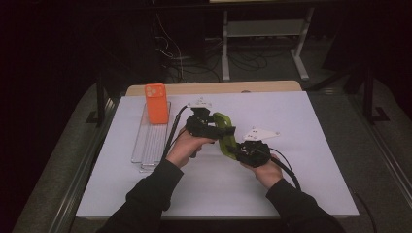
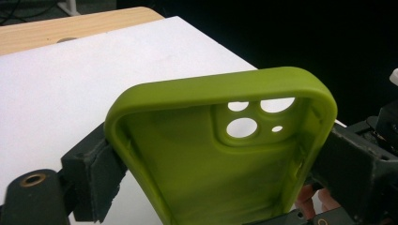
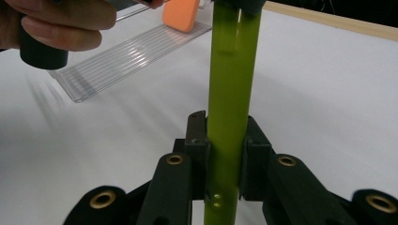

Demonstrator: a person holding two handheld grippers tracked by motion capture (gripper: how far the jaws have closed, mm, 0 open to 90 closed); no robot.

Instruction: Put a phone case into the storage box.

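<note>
Tools gripped one green phone case (image 1: 224, 134) between them above the white counter (image 1: 301, 145): the left tool (image 1: 212, 127) clamped its long sides, the right tool (image 1: 239, 151) pinched its edge. An orange case (image 1: 156, 103) rested on a clear tray (image 1: 151, 141) nearby.

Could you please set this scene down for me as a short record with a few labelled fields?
held item: green phone case, empty, camera cut-outs visible, lifted above the table
left gripper: shut across the case's width, fingers on its two long sides
right gripper: shut on the case's edge, fingers on either face
set aside: orange phone case resting on the far end of a clear ribbed tray
surface: white table
</note>
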